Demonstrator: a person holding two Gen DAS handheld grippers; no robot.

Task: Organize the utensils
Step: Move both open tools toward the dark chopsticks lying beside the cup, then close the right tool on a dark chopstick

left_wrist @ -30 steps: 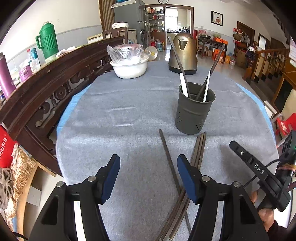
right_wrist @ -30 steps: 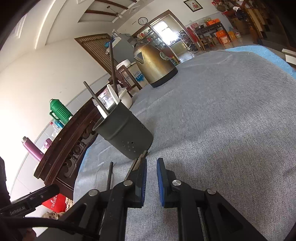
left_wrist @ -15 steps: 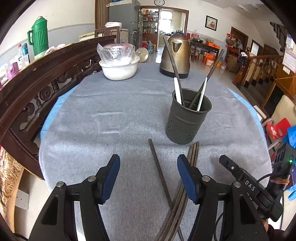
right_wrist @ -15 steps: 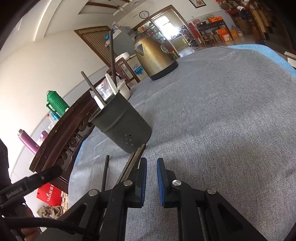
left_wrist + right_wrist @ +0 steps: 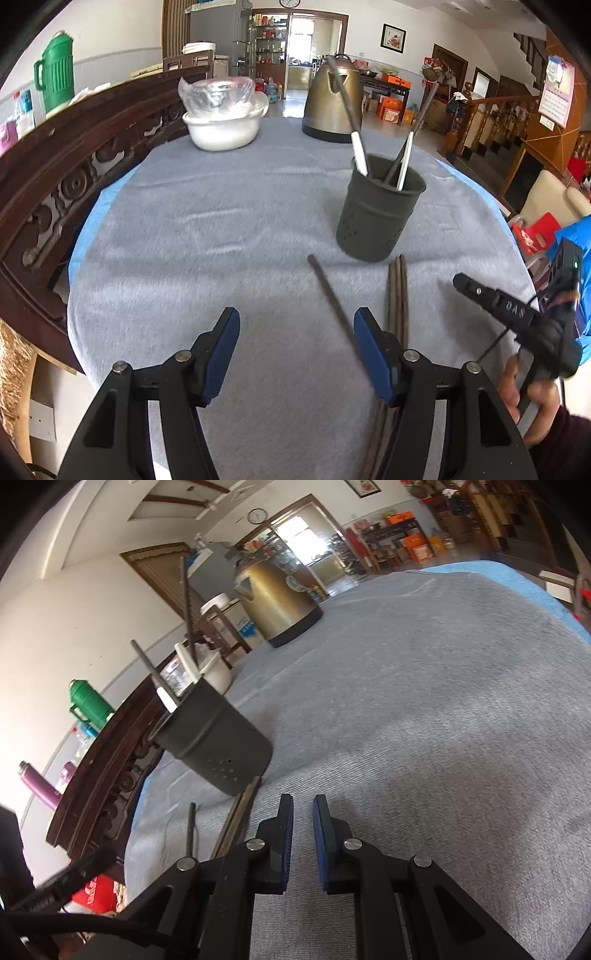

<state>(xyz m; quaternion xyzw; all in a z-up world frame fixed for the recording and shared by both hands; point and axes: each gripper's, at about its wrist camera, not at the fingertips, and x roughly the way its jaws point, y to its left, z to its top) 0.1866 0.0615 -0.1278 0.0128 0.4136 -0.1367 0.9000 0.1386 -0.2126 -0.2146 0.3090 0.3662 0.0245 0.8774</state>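
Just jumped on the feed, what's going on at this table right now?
A person is sorting chopsticks into the dark holder, which already has a few utensils standing in it. Neither gripper holds anything. The left gripper is wide open above the grey cloth, with a single chopstick lying between its fingers. A bundle of chopsticks lies just to its right, ends near the holder's base. The right gripper is nearly closed but empty, beside that bundle.
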